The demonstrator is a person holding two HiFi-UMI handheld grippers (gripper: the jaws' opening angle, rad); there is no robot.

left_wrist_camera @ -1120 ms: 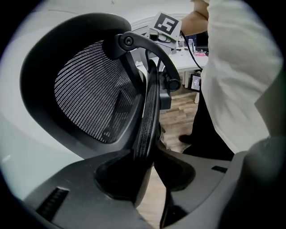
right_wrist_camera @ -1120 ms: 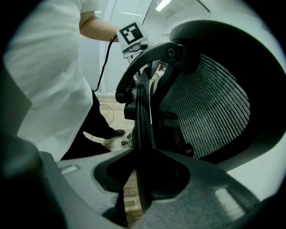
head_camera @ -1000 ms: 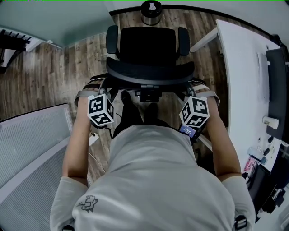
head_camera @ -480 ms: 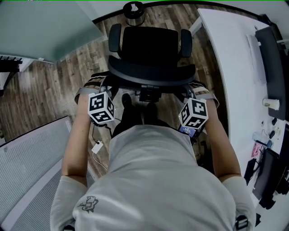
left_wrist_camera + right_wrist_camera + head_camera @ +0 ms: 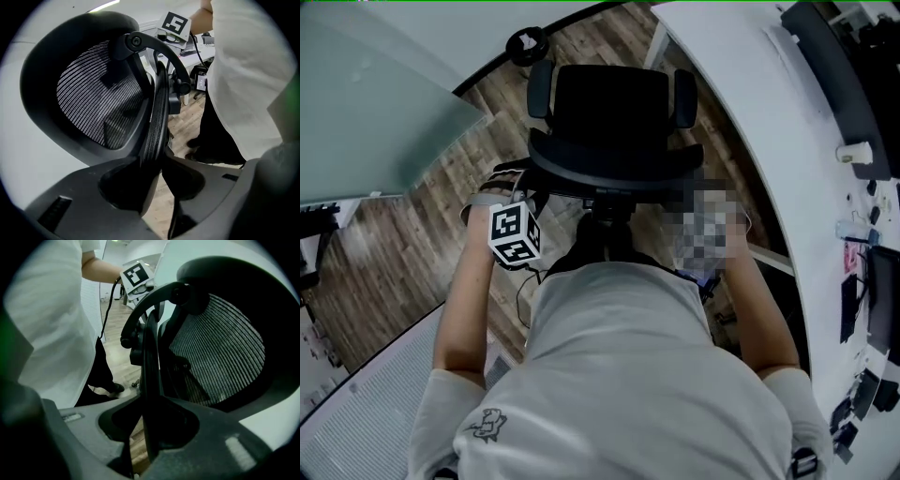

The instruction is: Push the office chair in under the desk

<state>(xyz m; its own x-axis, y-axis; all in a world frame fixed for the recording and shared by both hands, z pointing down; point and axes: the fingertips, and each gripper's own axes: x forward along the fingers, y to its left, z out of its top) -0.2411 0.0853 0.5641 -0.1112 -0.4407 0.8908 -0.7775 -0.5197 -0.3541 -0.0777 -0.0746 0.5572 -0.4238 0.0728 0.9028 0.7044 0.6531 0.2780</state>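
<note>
Head view: left gripper [image 5: 506,183] and right gripper [image 5: 149,427] each clamp the office chair [image 5: 609,103] by its backrest rim [image 5: 157,122], giving symmetric purchase for steering toward the desk [image 5: 750,122], right.

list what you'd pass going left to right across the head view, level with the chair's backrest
pale wall panel → left gripper → office chair → white desk

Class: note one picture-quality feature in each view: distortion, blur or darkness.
Head view: wide-angle lens bows the desk edge; a mosaic patch sits right of centre. Left gripper view: black round vignette, office chair mesh sharp, foreground dark. Right gripper view: same vignette, green tinge at left edge.
</note>
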